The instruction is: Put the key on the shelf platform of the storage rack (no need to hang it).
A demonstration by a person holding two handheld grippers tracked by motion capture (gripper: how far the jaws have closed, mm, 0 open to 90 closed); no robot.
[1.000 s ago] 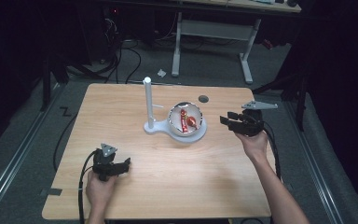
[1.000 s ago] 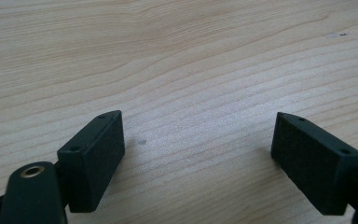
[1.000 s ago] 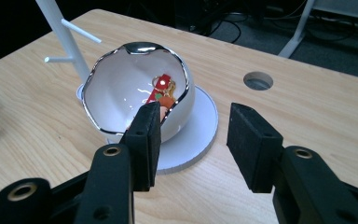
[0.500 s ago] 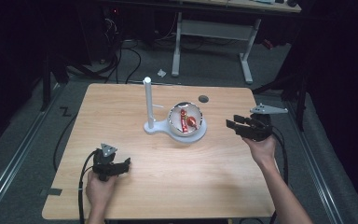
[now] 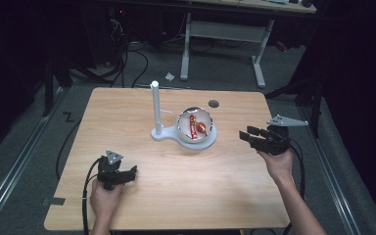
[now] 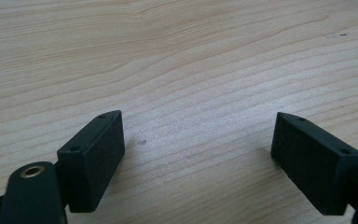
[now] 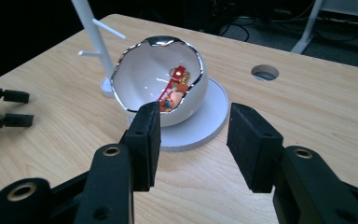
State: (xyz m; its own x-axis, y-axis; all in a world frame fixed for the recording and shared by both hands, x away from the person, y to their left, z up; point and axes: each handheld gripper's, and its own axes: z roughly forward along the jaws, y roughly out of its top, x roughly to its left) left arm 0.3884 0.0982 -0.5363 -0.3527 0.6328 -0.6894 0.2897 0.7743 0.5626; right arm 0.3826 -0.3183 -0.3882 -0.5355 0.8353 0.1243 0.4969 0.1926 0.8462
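Right tool hangs above the right part of the tabletop, its two black jaws spread with nothing between them, pointing leftward at the white egg-shaped bowl. In the right gripper view that tool frames the bowl just past its tips: the cracked-edge shell sits tilted on a round white base, its opening turned toward the camera, and inside lie small red and orange pieces, seemingly wrapped sweets or little toys, though too small to name surely. A white post with short pegs rises from the same stand, just to the left of the bowl.

Left tool rests low near the front left of the tabletop, well apart from the bowl; the left gripper view shows that tool gaping wide over bare wood grain, gripping nothing.

Judging from this, the step in hand is the approach: the right tool is lined up with the bowl's mouth but has not entered it. The next move likely calls for easing forward past the jagged rim, keeping the jaws apart enough to straddle one piece, then pinching it without nudging the light shell off its base. The left tool seems idle and could steady the stand if needed
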